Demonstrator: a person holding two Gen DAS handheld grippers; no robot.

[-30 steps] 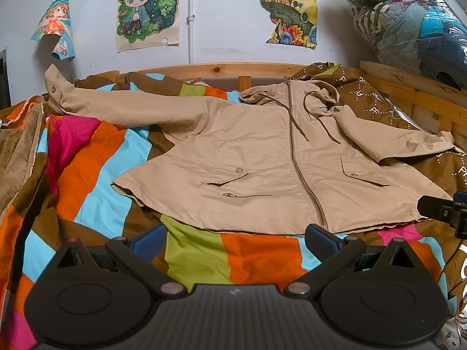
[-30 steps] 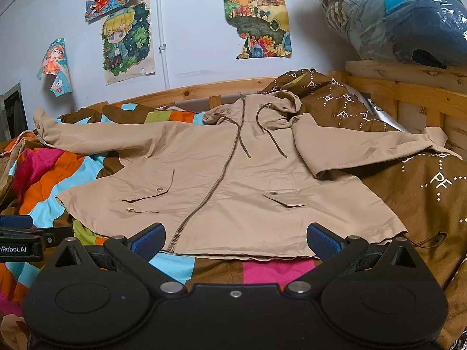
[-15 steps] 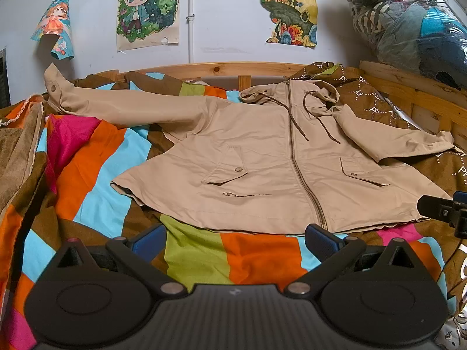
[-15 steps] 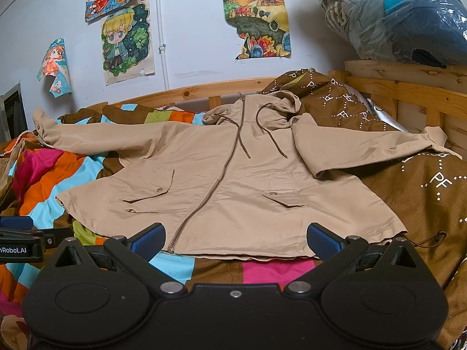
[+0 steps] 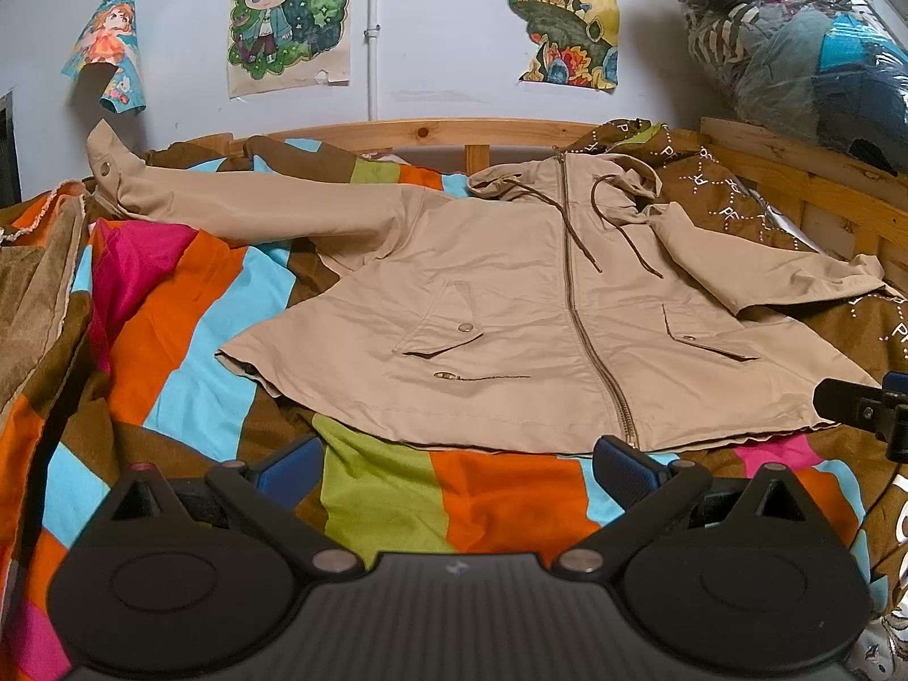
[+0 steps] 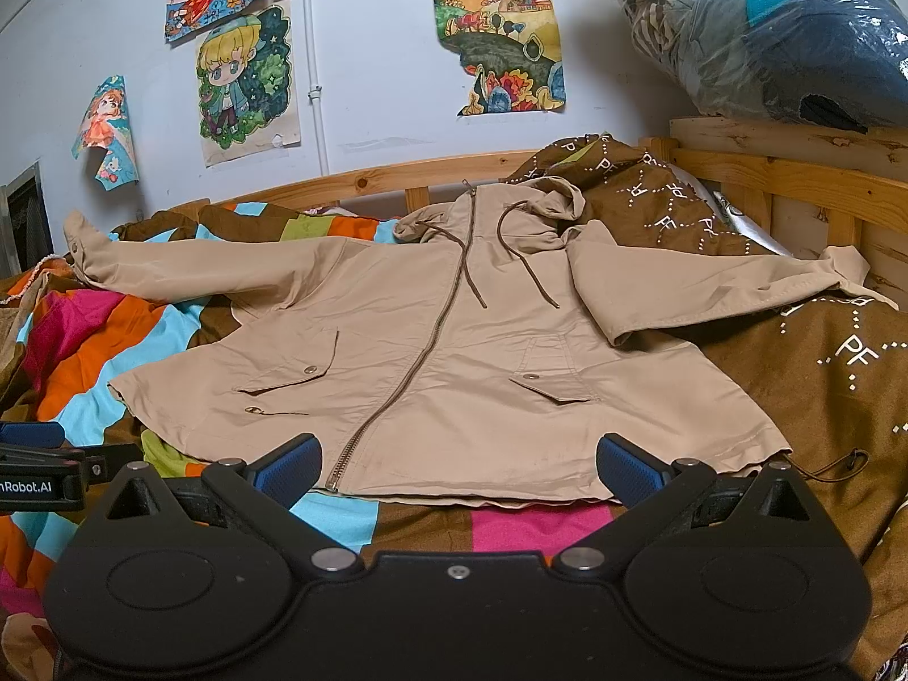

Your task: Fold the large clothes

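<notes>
While the tan hooded jacket point(image 5: 511, 306) lay zipped and face up across the bed, sleeves spread wide, no fold had been made. Its thin woven cloth looked soft and light, likely to drape and slip; the cuffs and hem corners offered the best holds. Both the left gripper point(image 5: 454, 459) and right gripper point(image 6: 459, 465) hovered near the hem, fingers wide apart and empty, above the striped blanket point(image 5: 187, 312).
</notes>
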